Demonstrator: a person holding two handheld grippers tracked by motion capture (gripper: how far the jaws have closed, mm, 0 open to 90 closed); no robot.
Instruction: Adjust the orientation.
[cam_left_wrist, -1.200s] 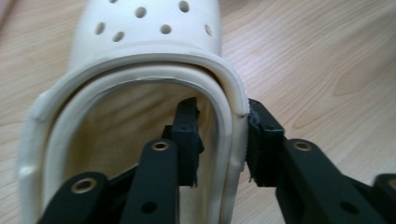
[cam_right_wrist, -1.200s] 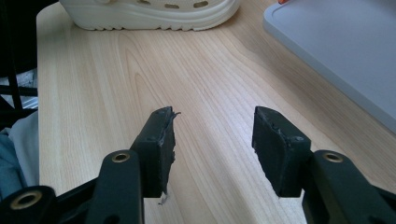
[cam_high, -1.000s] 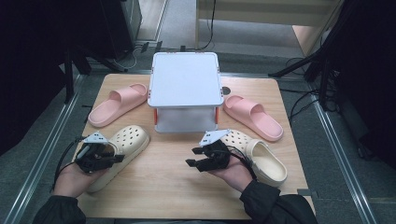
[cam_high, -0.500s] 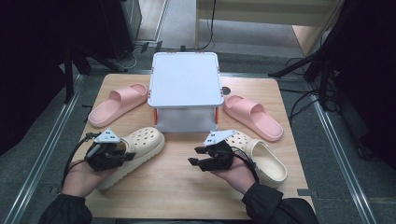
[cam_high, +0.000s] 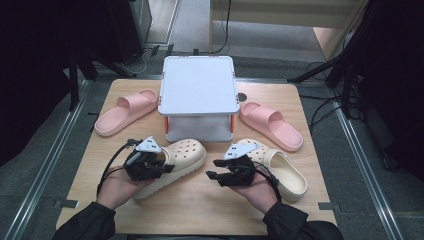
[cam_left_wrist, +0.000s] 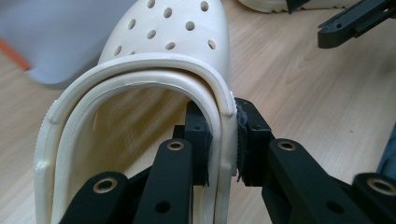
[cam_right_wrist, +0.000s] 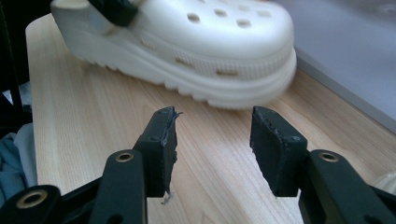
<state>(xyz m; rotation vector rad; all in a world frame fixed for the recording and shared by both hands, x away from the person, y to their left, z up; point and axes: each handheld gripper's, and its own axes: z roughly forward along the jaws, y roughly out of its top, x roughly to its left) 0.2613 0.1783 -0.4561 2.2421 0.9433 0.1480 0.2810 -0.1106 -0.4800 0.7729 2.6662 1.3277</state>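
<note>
Left gripper (cam_high: 162, 167) clamps the collar rim of a cream clog (cam_high: 172, 165) lying before the white step stool (cam_high: 198, 85); right gripper (cam_high: 212, 176) open, empty, above the table (cam_high: 200, 210).

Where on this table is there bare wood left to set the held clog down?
Bare wood lies along the table's near edge, between the left tongs with their clog and the open right tongs. It is crowded around the white box, flanked by pink slides.

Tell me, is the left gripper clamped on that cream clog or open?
Clamped: the left gripper pinches the cream clog's heel rim.
</note>
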